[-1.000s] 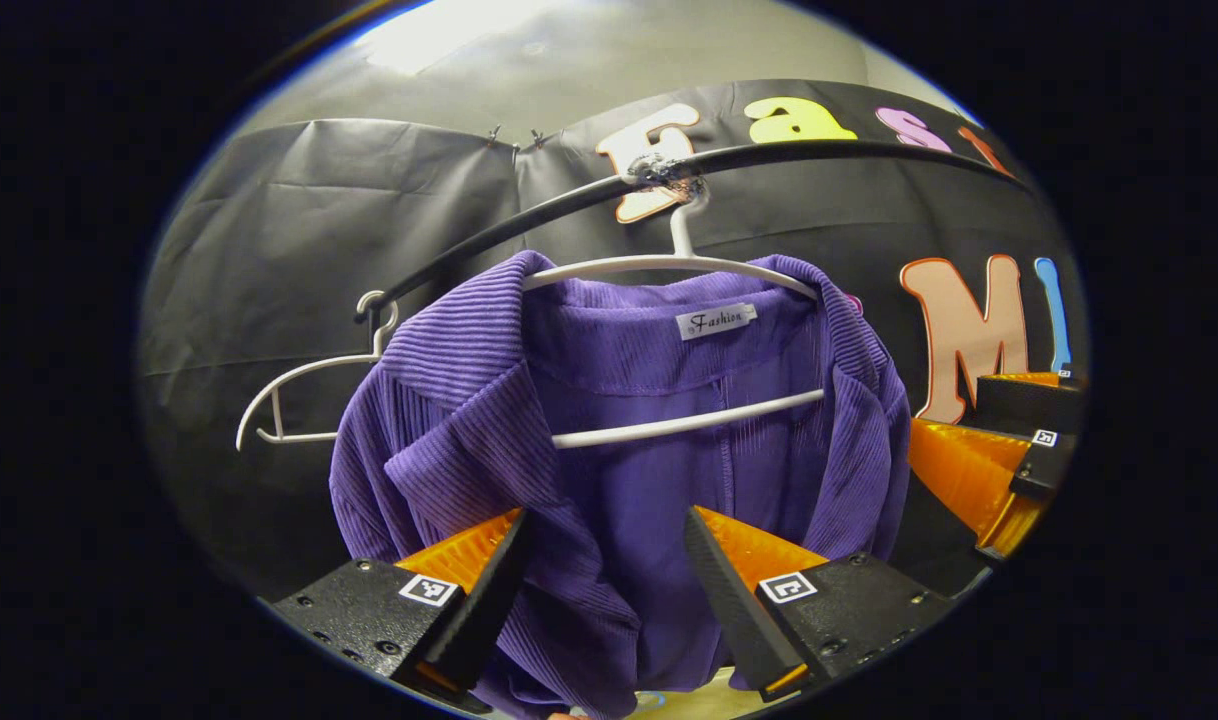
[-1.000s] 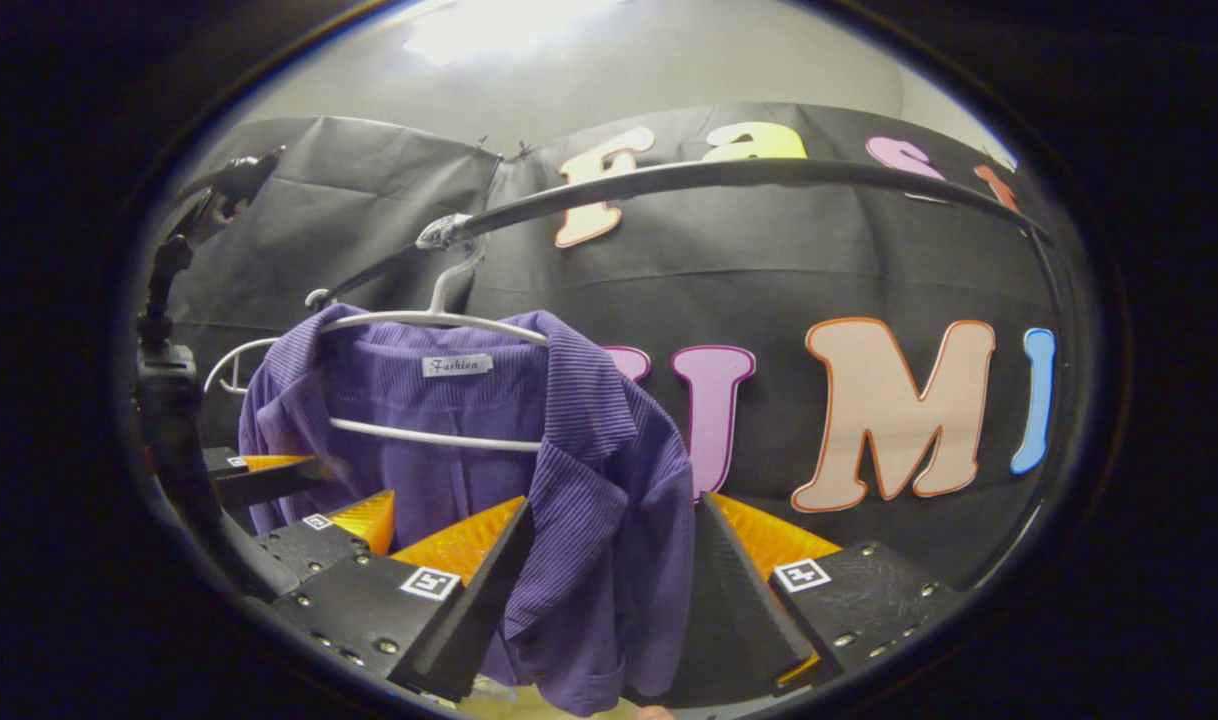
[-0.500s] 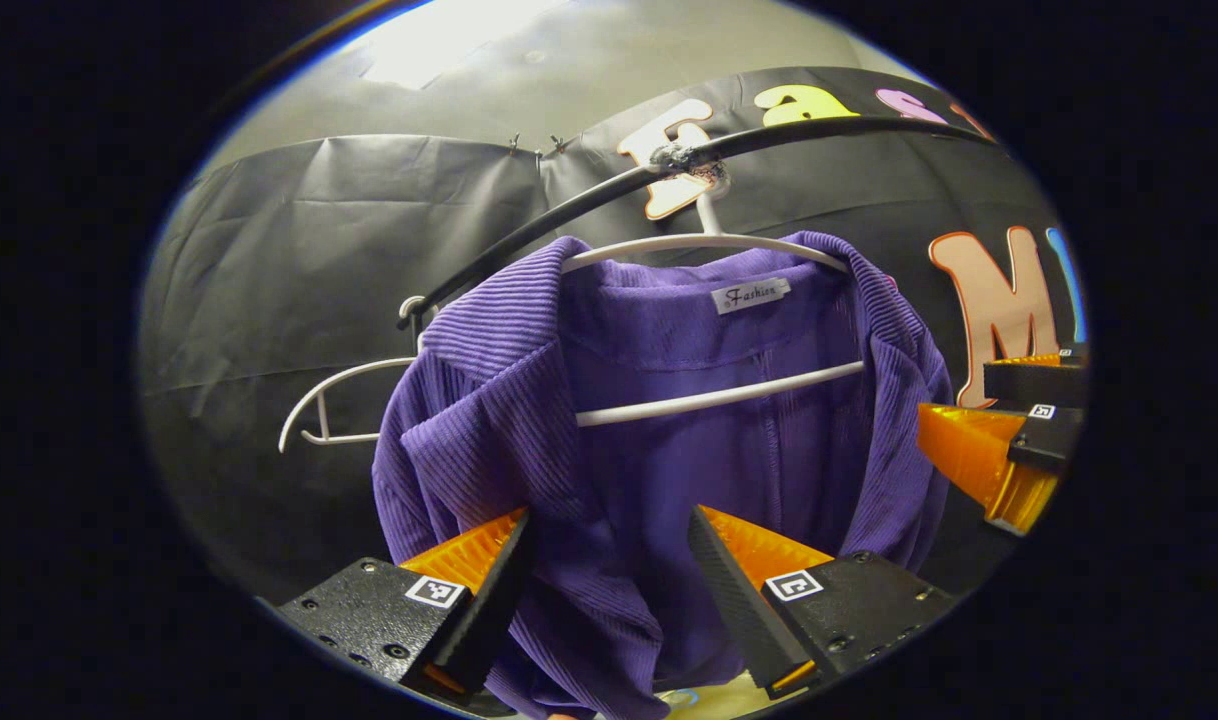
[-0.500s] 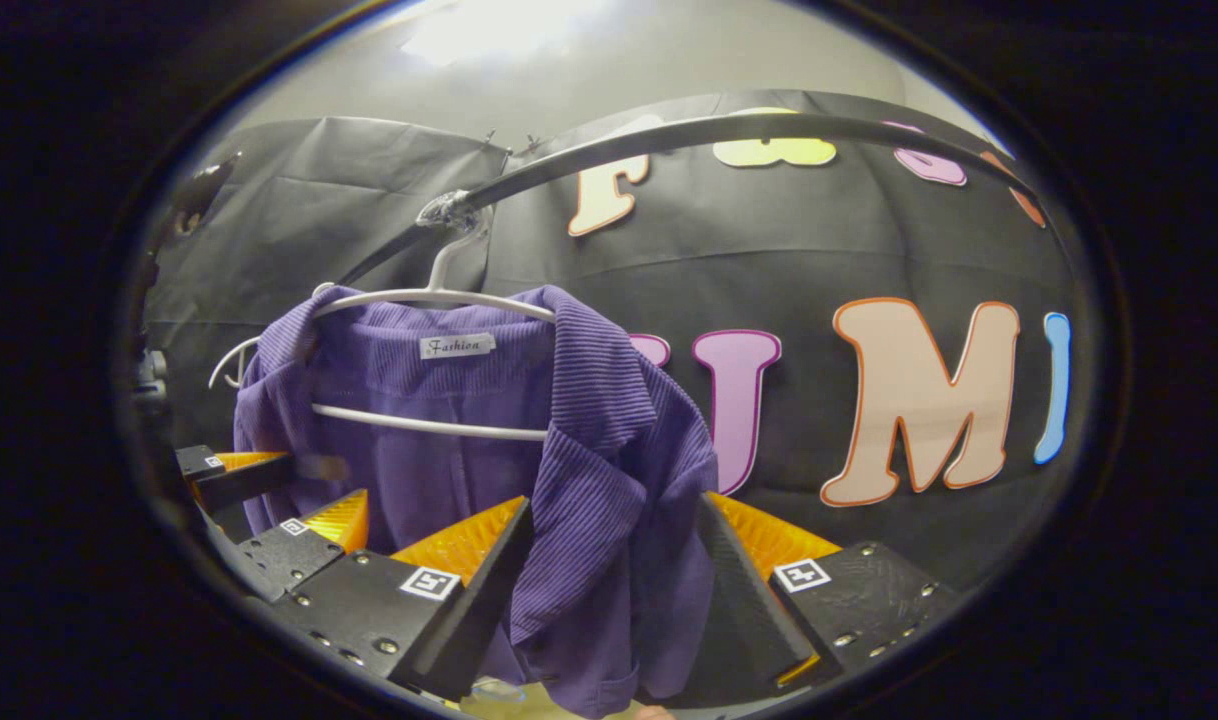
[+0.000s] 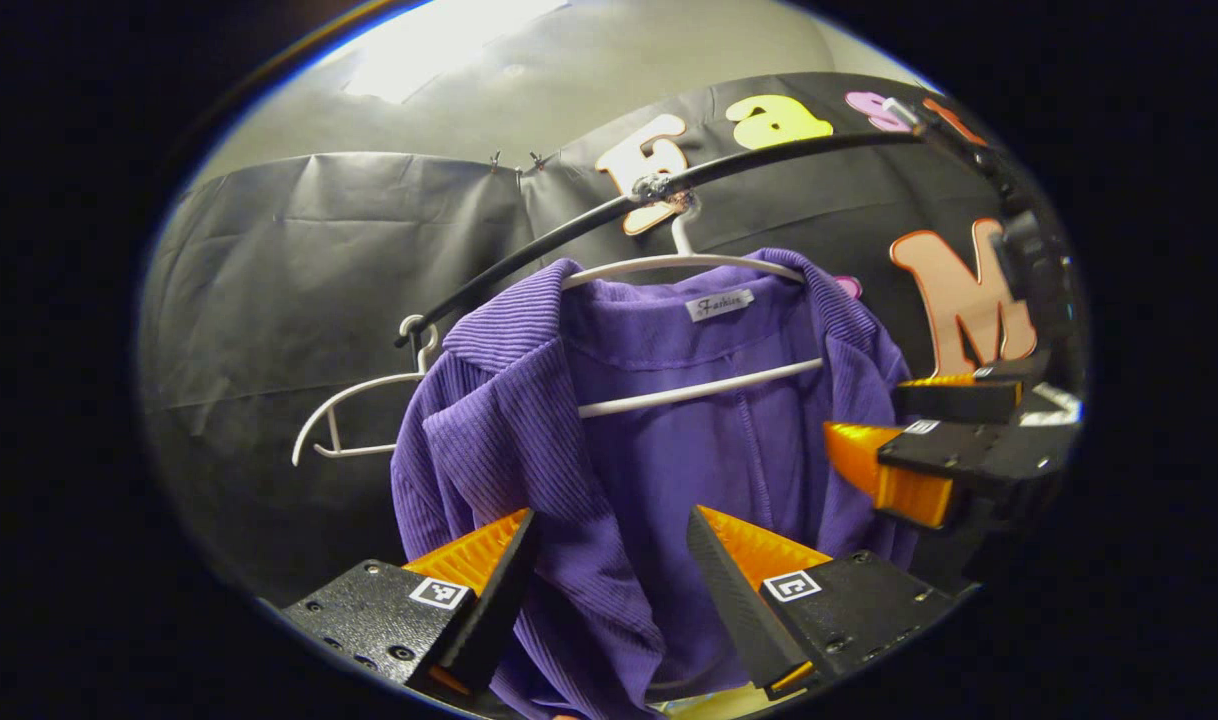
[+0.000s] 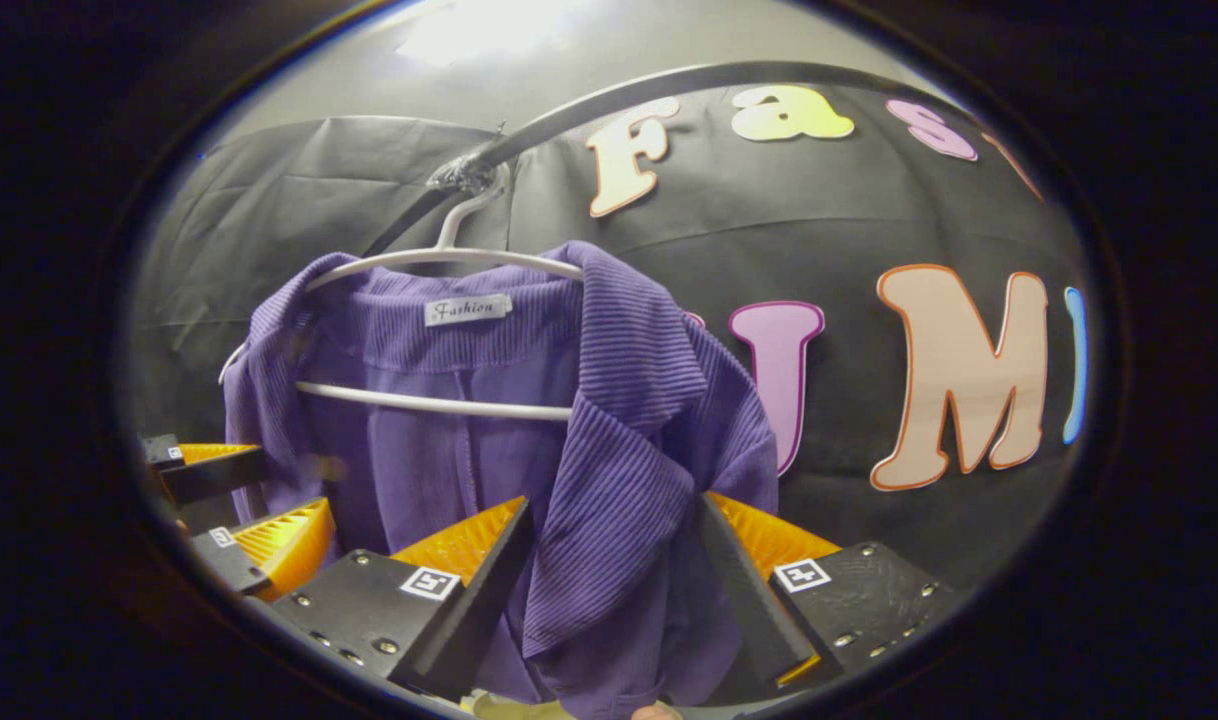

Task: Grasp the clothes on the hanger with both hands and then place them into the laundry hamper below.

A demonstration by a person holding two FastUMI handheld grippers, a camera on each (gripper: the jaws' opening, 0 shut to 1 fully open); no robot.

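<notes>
Purple shirt (image 5: 669,440) hangs on its white hanger (image 5: 699,390). Left gripper (image 5: 609,560) and right gripper (image 6: 614,550) straddle its front edges, jaws apart. Next: clamp both, then lift it off.

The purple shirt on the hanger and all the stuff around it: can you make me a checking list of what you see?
Surface: nothing seen.
Job's things: purple shirt hangs open-fronted on a white hanger, hooked on a black rail; hamper not seen.
Clutter: a bare white hanger on the same rail, beside the shirt.
Grippers: left gripper open, its fingers either side of one shirt front; right gripper open, its fingers either side of the other front and collar. Neither is pressing the cloth.
Cables: nothing seen.
Surroundings: black cloth wall behind the rail, a pale wall or ceiling with a bright light above.
</notes>
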